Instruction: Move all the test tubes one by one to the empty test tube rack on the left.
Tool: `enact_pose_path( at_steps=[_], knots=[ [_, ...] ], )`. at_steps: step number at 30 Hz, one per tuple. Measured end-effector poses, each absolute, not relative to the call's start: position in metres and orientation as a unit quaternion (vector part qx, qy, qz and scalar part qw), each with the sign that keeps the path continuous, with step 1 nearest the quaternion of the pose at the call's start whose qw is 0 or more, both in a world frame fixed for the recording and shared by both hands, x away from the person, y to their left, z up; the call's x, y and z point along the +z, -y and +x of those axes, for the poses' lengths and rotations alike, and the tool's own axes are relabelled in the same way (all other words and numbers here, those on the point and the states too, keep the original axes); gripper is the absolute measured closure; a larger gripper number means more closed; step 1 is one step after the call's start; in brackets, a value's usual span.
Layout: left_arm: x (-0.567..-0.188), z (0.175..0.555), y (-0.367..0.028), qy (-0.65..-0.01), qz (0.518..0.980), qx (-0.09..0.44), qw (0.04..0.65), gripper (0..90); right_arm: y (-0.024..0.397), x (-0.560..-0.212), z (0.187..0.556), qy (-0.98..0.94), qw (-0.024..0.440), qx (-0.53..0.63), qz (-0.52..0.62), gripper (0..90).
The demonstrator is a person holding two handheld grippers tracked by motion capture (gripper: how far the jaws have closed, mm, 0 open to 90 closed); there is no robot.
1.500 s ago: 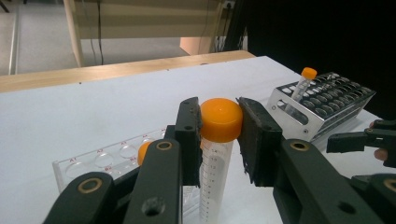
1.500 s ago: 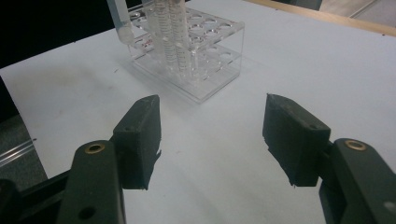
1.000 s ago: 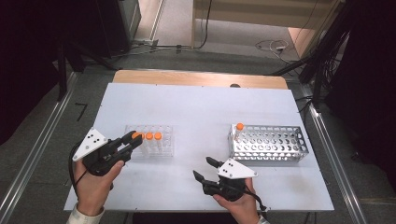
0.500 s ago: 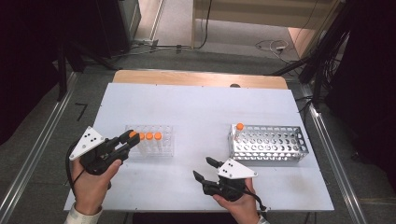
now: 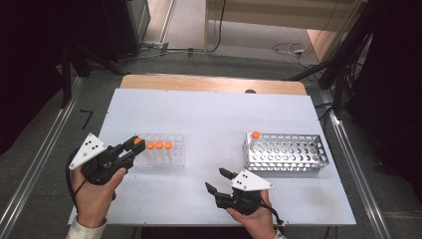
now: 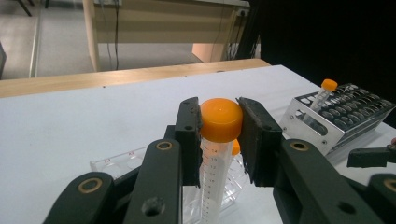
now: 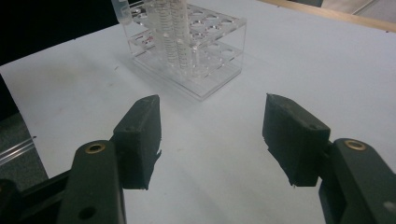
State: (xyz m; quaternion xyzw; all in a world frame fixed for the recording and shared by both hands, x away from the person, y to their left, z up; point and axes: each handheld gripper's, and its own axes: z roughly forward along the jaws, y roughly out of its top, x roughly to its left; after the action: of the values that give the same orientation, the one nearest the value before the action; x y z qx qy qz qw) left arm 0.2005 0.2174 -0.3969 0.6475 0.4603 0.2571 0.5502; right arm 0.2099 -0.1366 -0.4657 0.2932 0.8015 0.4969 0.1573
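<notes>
**Left gripper clamped on orange-capped tube at clear rack**

Left gripper (image 6: 219, 140) has its jaws closed on the orange cap of a tube (image 6: 215, 158); pads press both sides of the cap, tube upright, lower end at the clear rack (image 5: 161, 157). In the high view this is at the rack's left end, with 3 more orange-capped tubes (image 5: 159, 146) standing in it just beside. Right gripper (image 7: 212, 135) sits low near the table's (image 5: 214, 119) front edge, jaws apart, nothing between them, pointed toward the clear rack. Metal rack (image 5: 286, 154) is well apart on the right, 1 orange-capped tube (image 5: 255, 137) in its back-left corner.
</notes>
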Motion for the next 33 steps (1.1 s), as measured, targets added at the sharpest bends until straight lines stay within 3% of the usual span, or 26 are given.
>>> enact_pose_path(
  at_steps=[28,33],
  knots=[
    [-0.399,0.211,-0.227,-0.476,0.637,0.277,0.54,70.5,0.135,-0.467,0.21,-0.803,0.156,0.496,0.294,35.9],
    [-0.398,0.212,-0.226,-0.475,0.635,0.288,0.537,70.5,0.134,-0.467,0.21,-0.801,0.155,0.496,0.295,30.4]
  ],
)
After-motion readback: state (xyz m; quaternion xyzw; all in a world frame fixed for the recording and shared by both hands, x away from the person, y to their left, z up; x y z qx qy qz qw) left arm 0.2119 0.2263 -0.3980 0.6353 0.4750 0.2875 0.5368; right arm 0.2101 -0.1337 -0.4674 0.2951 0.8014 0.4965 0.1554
